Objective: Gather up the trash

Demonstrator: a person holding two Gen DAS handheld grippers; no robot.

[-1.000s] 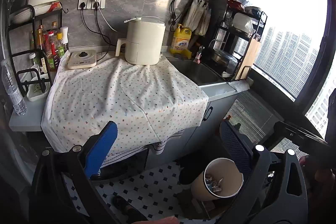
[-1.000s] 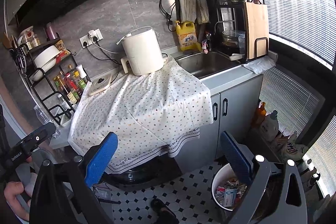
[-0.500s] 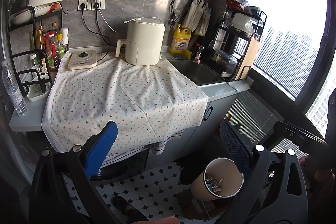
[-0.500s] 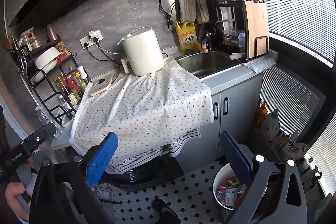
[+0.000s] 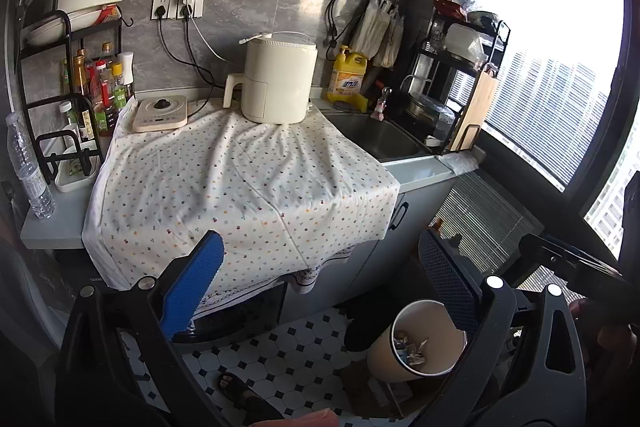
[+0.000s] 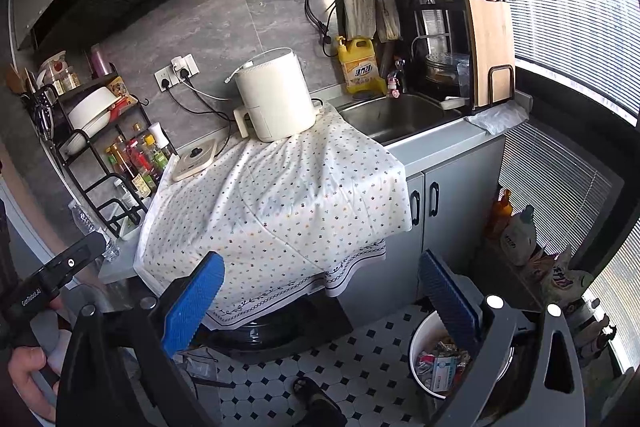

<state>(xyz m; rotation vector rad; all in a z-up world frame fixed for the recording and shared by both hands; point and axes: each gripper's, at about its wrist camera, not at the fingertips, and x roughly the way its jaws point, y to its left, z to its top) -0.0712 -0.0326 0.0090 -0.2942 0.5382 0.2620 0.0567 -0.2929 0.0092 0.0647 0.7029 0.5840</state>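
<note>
A white trash bin (image 5: 404, 355) stands on the tiled floor at lower right, with crumpled wrappers (image 5: 410, 347) inside. It also shows in the right wrist view (image 6: 420, 341), holding packets and wrappers (image 6: 438, 363). My left gripper (image 5: 320, 279) is open and empty, held in front of the cloth-covered counter (image 5: 240, 179). My right gripper (image 6: 320, 287) is open and empty, held above the floor, its right finger over the bin. No trash shows on the dotted cloth (image 6: 280, 195).
A cream appliance (image 5: 278, 83) and a flat cooker (image 5: 160, 113) stand at the back of the counter. A bottle rack (image 5: 92, 87) is on the left, with a water bottle (image 5: 28, 167). A sink (image 5: 376, 135), yellow detergent (image 5: 346, 79) and a dish rack (image 5: 460, 83) are on the right. Bottles (image 6: 520, 235) line the floor by the window.
Both views have shifted only slightly. Nothing was taken hold of or let go. Both grippers stay open.
</note>
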